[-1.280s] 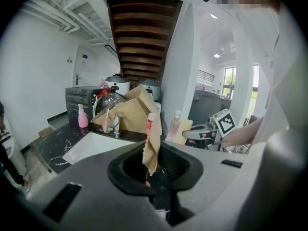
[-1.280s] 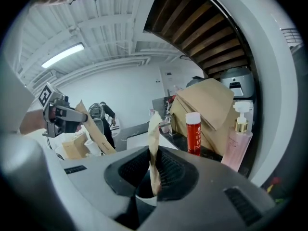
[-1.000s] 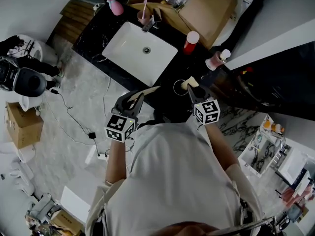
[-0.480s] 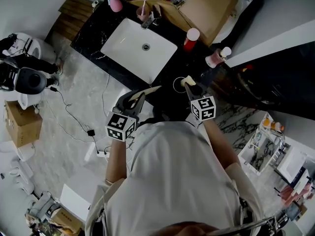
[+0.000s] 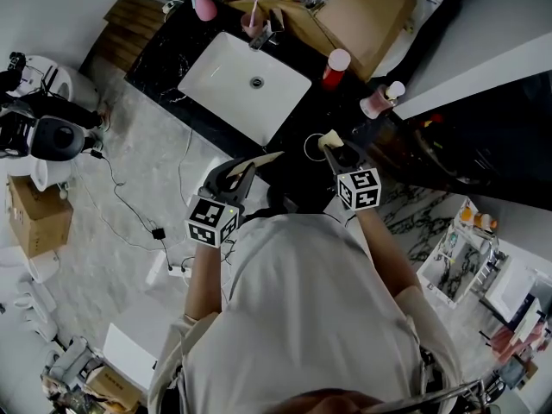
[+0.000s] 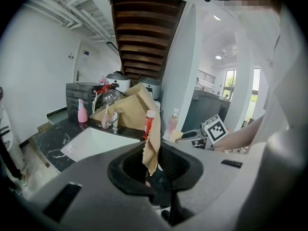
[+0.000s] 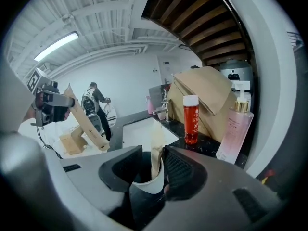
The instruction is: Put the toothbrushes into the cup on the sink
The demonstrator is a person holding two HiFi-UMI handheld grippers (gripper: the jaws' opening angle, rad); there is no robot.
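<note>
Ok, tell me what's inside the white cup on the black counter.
One tan paper-wrapped toothbrush stands in the white cup. The cup's wall hides its lower end and the cup's bottom.

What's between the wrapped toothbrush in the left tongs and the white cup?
Only the right tongs: jaws just opened, they straddle the white cup and the beige wrapped toothbrush already standing in it. Nothing else visible lies between the left tongs' tan paper-wrapped toothbrush and that cup.

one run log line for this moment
left gripper: shut on wrapped toothbrush | right gripper: jaws just opened, second toothbrush between them, in cup
</note>
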